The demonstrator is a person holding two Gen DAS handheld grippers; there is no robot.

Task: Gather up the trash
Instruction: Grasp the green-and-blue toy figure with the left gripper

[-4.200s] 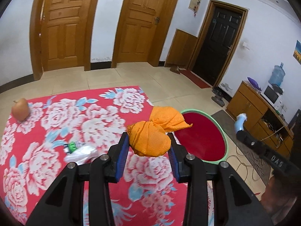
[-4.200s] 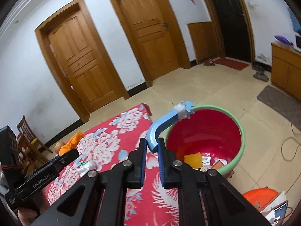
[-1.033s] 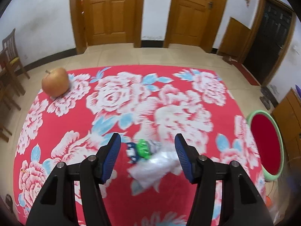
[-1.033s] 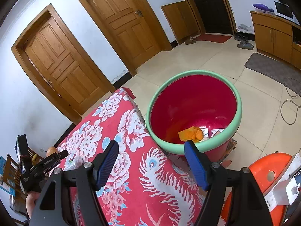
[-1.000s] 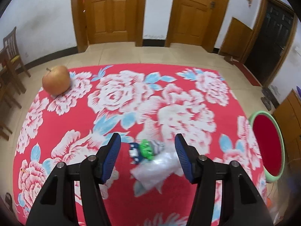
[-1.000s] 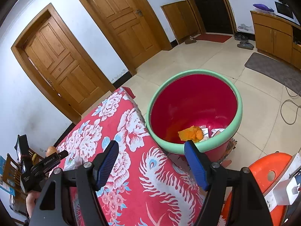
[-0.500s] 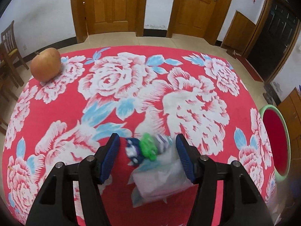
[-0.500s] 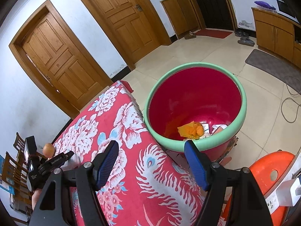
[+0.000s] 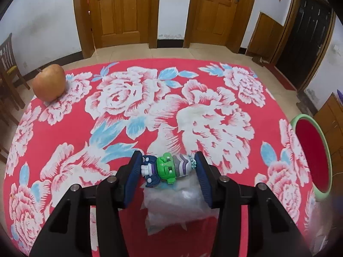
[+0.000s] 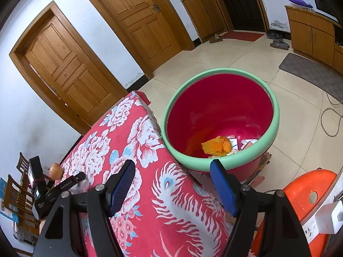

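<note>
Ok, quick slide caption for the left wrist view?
Left tongs closed on a small green toy figure with its clear plastic bag, above the floral tablecloth.

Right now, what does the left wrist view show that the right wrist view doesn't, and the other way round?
Only the left wrist view shows the green-headed toy figure on its clear plastic bag, between the left gripper fingers.

Only the right wrist view shows the orange cloth and papers inside the red basin, the orange stool and the open, empty right gripper.

Both show the floral tablecloth, apple and basin.
</note>
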